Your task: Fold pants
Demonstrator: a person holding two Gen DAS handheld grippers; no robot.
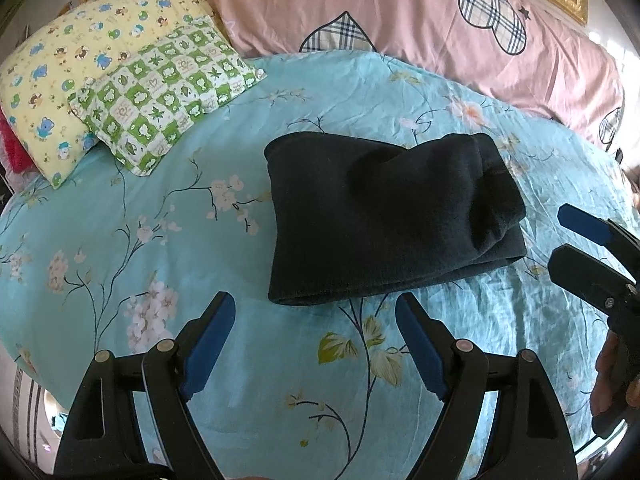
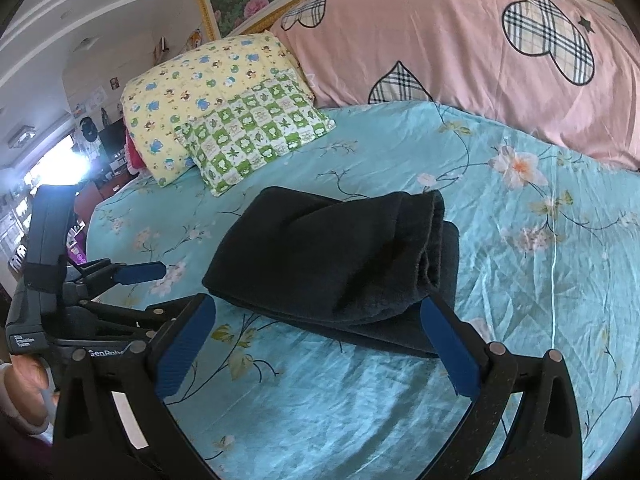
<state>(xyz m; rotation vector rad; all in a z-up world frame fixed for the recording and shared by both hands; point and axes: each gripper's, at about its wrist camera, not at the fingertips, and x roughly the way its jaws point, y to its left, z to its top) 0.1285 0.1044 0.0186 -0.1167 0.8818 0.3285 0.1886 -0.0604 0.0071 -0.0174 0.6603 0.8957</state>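
**Inspector:** Pants (image 1: pixel 384 216): dark, thick, fleece-like cloth, lying as a compact folded bundle in the middle of the blue floral bedsheet (image 1: pixel 160 208). Layered edges stack at the bundle's right end; a rounded fold runs along the near edge.

**Assistant:** Gripper status?

**Inspector:** Left gripper (image 1: pixel 315 316) has its fingers spread wide, empty, just short of the near edge. Right gripper (image 2: pixel 316 316) likewise parted and holding nothing, its right finger close by the near right corner; contact cannot be confirmed.

**Assistant:** Handling assessment?

**Inspector:** Judged soft, limp and light; not fragile, not slippery. Bulk will spring open if pinched loosely. Any further grasp should take the full stack at the near corners, all layers together.

**Assistant:** Surroundings?

**Inspector:** Green checked pillow (image 1: pixel 164 92) and yellow pillow (image 1: pixel 72 64) far left; pink quilt (image 1: pixel 420 32) along the far side. Well apart from the bundle.
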